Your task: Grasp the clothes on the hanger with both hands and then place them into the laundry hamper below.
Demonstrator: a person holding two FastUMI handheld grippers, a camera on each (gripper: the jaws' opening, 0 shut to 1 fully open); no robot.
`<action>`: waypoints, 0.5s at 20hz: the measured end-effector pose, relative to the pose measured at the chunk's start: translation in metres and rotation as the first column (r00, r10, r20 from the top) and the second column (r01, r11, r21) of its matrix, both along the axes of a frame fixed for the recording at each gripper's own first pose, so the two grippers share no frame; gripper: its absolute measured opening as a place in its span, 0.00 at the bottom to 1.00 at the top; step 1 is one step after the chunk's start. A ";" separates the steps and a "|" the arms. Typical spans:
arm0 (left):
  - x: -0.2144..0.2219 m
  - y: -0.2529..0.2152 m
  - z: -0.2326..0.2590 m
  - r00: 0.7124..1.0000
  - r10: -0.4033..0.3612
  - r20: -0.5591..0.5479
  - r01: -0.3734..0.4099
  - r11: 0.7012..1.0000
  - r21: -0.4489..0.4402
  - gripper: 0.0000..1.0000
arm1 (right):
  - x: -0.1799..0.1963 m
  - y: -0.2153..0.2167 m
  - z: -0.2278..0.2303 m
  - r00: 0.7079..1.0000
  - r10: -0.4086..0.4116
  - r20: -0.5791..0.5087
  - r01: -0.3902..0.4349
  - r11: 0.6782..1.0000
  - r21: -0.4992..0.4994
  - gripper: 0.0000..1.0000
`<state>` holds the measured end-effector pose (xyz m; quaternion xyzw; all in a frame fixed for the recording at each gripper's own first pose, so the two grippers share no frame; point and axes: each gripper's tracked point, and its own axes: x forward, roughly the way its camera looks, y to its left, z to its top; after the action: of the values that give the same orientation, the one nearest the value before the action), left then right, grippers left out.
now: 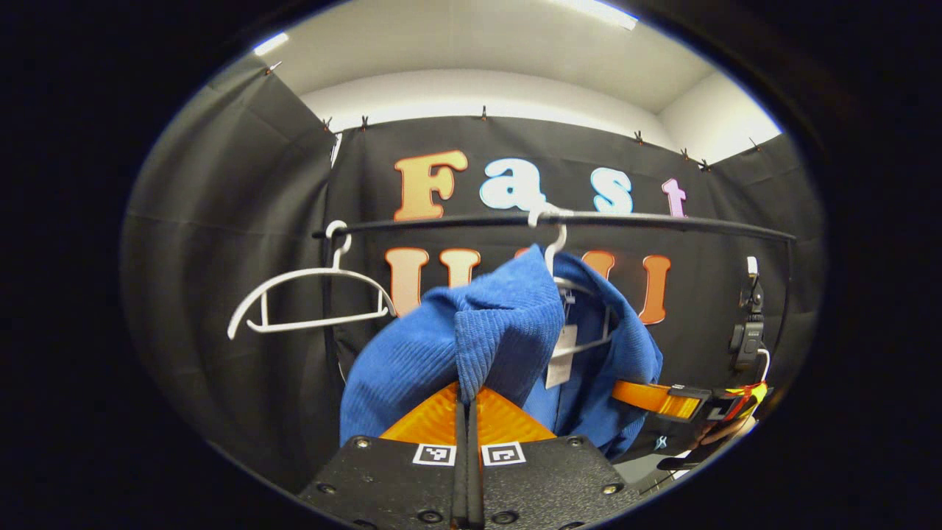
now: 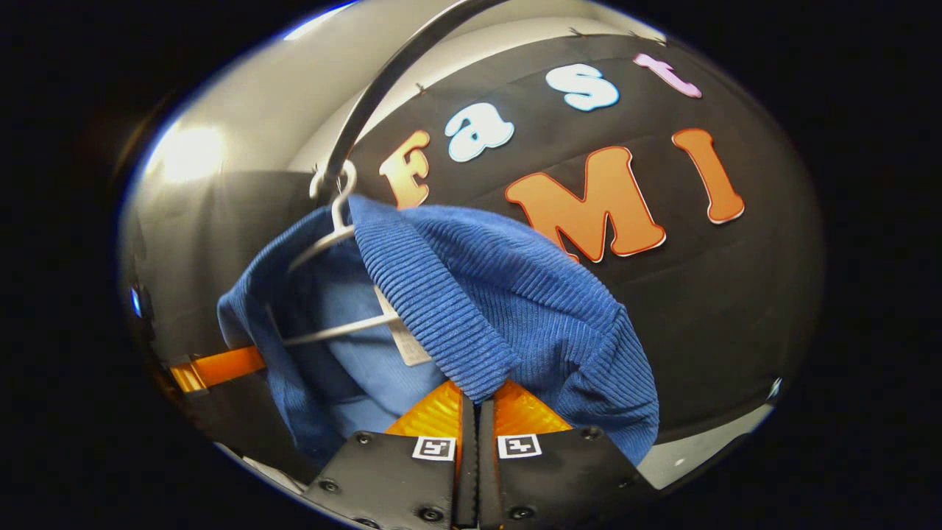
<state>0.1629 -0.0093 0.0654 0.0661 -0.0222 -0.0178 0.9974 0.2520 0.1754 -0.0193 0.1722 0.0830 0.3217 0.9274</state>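
You have both tools clamped on the blue corduroy shirt point(image 1: 508, 324), which hangs on a white hanger point(image 1: 567, 287) from the black rail point(image 1: 662, 218) against the far wall. The left tool point(image 1: 469, 401) has its orange fingers pressed together on a fold at the shirt's left shoulder; the right tool point(image 2: 478, 397) pinches the ribbed edge at the opposite shoulder, fingers likewise closed on cloth. Judge this fabric as soft, light and limp: it will sag and drape the moment it leaves the hanger, and the thick ribbed weave should give your pads good friction, so slipping looks unlikely. The shoulders are the sensible hold, since they let you lift the collar clear of the hanger's arms. Watch the paper tag point(image 1: 561, 357) and the hook, which could snag. An empty white hanger point(image 1: 309, 298) hangs further left on the rail.
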 end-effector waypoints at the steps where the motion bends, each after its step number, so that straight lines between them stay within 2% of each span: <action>1: -0.004 0.002 0.007 1.000 -0.011 -0.002 0.011 1.000 -0.013 0.00 | 0.002 -0.006 0.005 0.999 0.007 -0.039 -0.005 0.999 0.042 0.08; 4: -0.013 0.009 0.029 0.999 -0.033 0.001 0.033 0.996 -0.079 0.00 | 0.007 -0.019 0.022 0.998 0.023 -0.058 -0.017 0.995 0.095 0.08; 7: -0.019 0.032 0.050 0.999 0.029 0.035 -0.028 0.999 -0.033 0.02 | -0.003 -0.020 0.032 0.994 0.074 -0.083 -0.059 0.983 0.173 0.07; 10: -0.022 0.041 0.058 0.999 0.016 0.029 -0.015 0.999 -0.032 0.00 | 0.006 -0.031 0.034 0.986 0.094 -0.140 -0.054 0.963 0.264 0.08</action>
<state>0.1406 0.0316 0.1229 0.0506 -0.0367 -0.0089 0.9980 0.2575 0.1443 0.0143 0.3126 0.1169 0.3502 0.8752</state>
